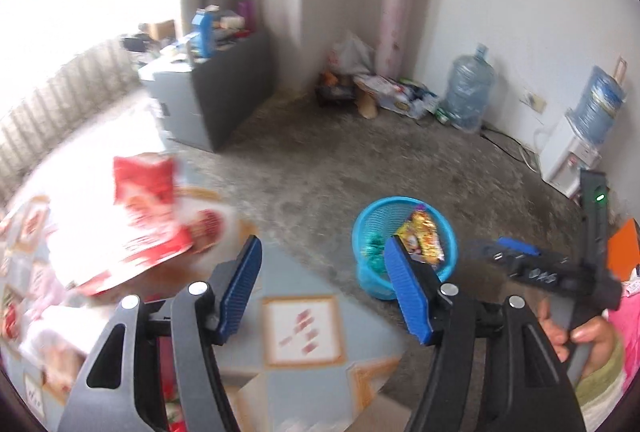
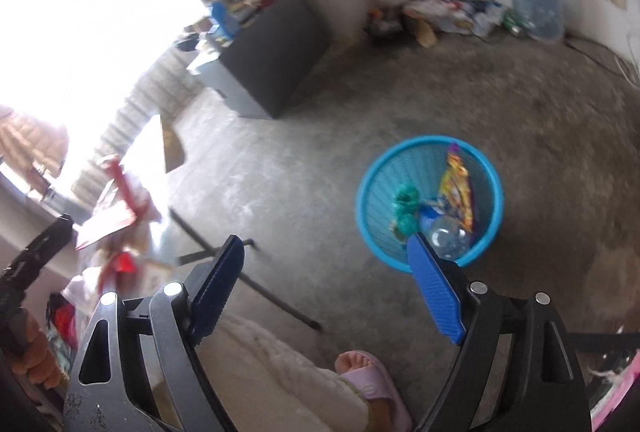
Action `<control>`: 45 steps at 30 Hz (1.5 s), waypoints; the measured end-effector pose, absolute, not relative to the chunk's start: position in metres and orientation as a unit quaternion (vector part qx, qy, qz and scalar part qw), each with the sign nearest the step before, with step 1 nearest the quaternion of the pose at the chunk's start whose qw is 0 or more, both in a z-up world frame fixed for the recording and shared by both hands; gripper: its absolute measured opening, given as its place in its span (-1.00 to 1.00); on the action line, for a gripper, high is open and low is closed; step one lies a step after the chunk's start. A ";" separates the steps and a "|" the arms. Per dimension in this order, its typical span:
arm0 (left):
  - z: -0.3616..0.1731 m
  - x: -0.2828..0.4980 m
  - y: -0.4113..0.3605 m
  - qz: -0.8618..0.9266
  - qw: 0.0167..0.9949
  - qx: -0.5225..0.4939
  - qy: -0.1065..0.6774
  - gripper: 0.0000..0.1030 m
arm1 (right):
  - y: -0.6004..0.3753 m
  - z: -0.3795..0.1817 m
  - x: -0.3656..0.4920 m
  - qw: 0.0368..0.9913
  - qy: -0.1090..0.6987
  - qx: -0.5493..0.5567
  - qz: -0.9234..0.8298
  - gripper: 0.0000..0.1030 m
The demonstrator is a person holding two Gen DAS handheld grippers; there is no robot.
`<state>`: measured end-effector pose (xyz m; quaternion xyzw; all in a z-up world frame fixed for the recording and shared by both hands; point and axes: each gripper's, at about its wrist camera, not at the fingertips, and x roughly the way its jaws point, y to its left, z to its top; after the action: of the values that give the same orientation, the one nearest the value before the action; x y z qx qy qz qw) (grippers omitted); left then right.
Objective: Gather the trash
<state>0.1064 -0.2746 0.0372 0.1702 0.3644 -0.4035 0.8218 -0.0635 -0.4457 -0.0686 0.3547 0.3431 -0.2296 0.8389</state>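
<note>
A blue mesh waste basket [image 2: 368, 192] stands on the concrete floor. Inside it lie a yellow snack wrapper [image 2: 456, 192], a green crumpled bag [image 2: 405, 210] and a clear plastic bottle [image 2: 444, 238]. My right gripper [image 2: 328, 260] hangs open above the floor just left of the basket, with nothing between its blue pads. My left gripper [image 1: 322, 252] is open too, over the table edge, empty; the basket [image 1: 366, 228] shows behind its right finger. A red and white snack bag [image 1: 146, 200] lies on the patterned tablecloth [image 1: 302, 328] to the left.
A dark cabinet [image 1: 224, 88] with clutter on top stands by the window. Water jugs [image 1: 468, 92], a dispenser [image 1: 568, 156] and a heap of bags [image 1: 392, 92] line the far wall. A foot in a pink slipper [image 2: 372, 388] rests below the right gripper. More wrappers lie on the table.
</note>
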 end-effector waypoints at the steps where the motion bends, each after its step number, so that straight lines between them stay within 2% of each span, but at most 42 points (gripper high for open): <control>1: 0.041 0.108 -0.263 -0.395 0.828 0.165 0.363 0.22 | -0.439 -0.062 -0.060 0.846 0.341 0.348 -0.217 0.55; 10: 0.057 0.112 -0.157 -0.308 0.876 0.122 0.349 0.23 | -0.393 -0.036 -0.032 0.877 0.345 0.305 -0.137 0.55; 17: 0.059 0.119 -0.103 -0.269 0.893 0.090 0.351 0.23 | -0.358 -0.019 -0.014 0.888 0.354 0.274 -0.103 0.55; 29: 0.056 0.123 -0.058 -0.244 0.902 0.050 0.352 0.22 | -0.318 -0.004 0.004 0.894 0.365 0.247 -0.080 0.55; 36: 0.051 0.130 -0.025 -0.208 0.913 0.027 0.350 0.22 | -0.315 -0.007 0.011 0.889 0.365 0.267 -0.075 0.55; 45: 0.031 0.137 -0.011 -0.204 0.913 0.007 0.352 0.22 | -0.299 -0.024 0.043 0.873 0.395 0.285 -0.038 0.42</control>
<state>0.1369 -0.0108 0.0306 0.0065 0.3517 -0.2045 0.9135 0.0431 -0.2987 -0.0238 0.2846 0.3948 -0.0380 0.8728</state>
